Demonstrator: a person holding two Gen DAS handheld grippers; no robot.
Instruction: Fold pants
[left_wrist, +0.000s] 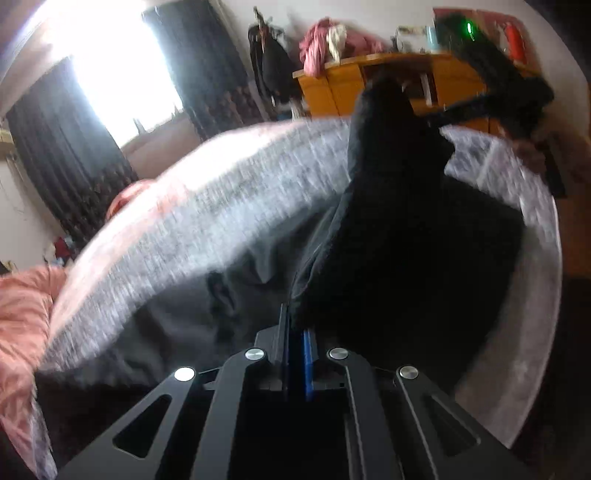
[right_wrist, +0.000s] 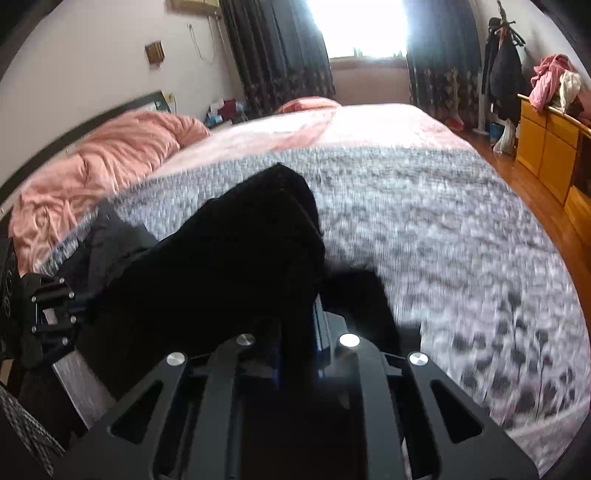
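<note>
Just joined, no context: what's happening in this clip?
A person is folding black pants on a bed with a grey patterned bedspread. Both claws are shut on the fabric: the left claw and the right claw each pinch a bunch of it, lifted off the bed. The fold isn't laid down yet.

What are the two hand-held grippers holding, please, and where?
Both hold the black fabric pants: left hand-held gripper and right hand-held gripper each pinch an edge.

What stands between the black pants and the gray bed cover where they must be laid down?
Nothing visible does. Both claws, left and right, are shut on the black pants, which hang just above the gray bed cover. The cover beyond the pants shows no other things.
</note>
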